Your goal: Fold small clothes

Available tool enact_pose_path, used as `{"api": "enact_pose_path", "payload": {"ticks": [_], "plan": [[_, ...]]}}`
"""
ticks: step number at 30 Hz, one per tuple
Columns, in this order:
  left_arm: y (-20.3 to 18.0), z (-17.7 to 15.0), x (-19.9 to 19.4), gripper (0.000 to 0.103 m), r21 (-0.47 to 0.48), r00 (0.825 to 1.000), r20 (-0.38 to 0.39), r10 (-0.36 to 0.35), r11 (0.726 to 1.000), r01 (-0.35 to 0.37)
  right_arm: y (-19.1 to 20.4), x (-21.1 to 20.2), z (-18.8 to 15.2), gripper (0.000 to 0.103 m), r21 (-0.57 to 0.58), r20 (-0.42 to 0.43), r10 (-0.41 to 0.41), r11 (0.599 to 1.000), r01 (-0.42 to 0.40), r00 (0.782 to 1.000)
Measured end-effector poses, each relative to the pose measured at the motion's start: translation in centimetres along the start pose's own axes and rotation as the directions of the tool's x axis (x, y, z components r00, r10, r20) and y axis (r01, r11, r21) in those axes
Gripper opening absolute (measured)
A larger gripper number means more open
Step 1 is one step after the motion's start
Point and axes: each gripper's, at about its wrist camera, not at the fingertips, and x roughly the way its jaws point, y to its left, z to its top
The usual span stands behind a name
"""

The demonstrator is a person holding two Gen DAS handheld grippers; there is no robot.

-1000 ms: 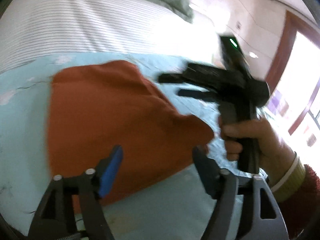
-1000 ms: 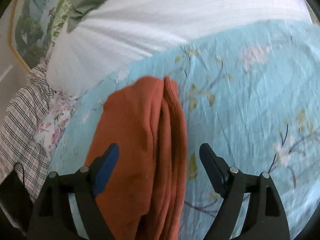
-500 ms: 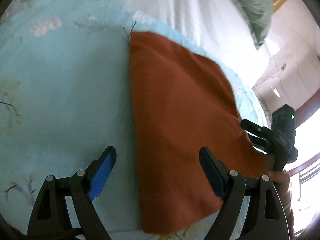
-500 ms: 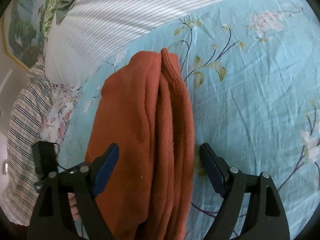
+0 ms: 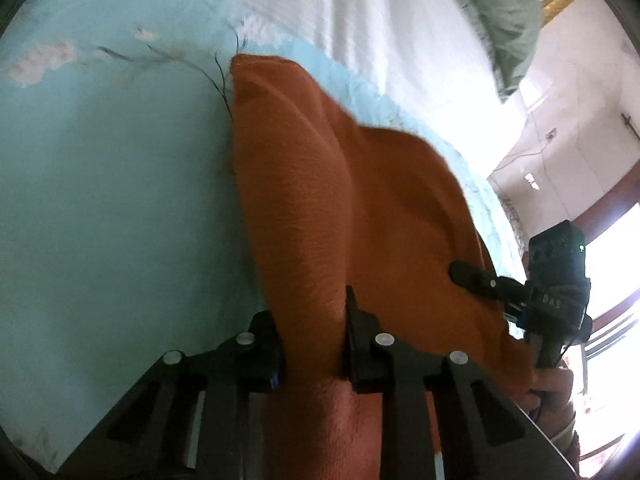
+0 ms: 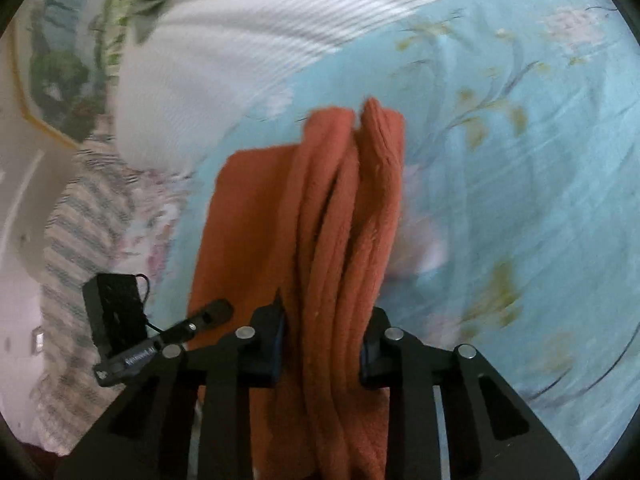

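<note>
Both jaws just closed: L gripper point(image 5: 312, 340) & R gripper point(image 6: 322, 344) each pinching a bunched edge of the rust cloth point(image 5: 352, 208), running to 12 o'clock on the floral sheet point(image 5: 100, 200). Lift both evenly, keep the edge taut.

Left gripper point(image 5: 312, 336): black two-finger frame, lower centre of the left wrist view; angular arms with triangular cut-outs.
Left fasteners: four round silver screw heads along the arms; a sliver of blue pad seen on the inner left finger point(image 5: 276, 376).
Right gripper point(image 6: 322, 340): the same black frame, lower centre of the right wrist view, with four silver screw heads and a blue pad edge.
Camera housing: black box with a small green light, right edge of the left wrist view; white lettering, too blurred to read.
Cable: thin and black, looped at the box in the right wrist view, lower left.
Hand point(image 5: 554, 394): lower right; pale cuff band over a dark red sleeve.
</note>
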Motion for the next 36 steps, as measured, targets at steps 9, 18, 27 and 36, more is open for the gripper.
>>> {"api": "enact_pose_path", "payload": {"ticks": [9, 18, 27, 36], "plan": [[1.5, -6.0, -13.9, 0.022, 0.060, 0.988, 0.092, 0.121, 0.990, -0.127, 8.4, 7.0, -6.9, 0.024, -0.050, -0.111, 0.197, 0.978, -0.204, 0.974], [7.3, -10.5, -19.1, 0.027, 0.008, 0.952, 0.068, 0.299, 0.954, -0.300, 9.3, 11.9, -10.5, 0.032, -0.039, -0.155, 0.121, 0.991, -0.129, 0.980], [10.7, -12.3, -19.7, 0.067, -0.135, 0.927, 0.097, 0.362, 0.928, -0.348, 11.5, 8.1, -10.0, 0.044, -0.153, -0.037, -0.061, 0.987, 0.054, 0.997], [8.2, -12.8, -23.6, 0.056, -0.089, 0.917, 0.255, 0.308, 0.951, -0.295, 14.4, 11.3, -7.6, 0.043, -0.237, -0.067, -0.043, 0.971, 0.026, 0.997]]}}
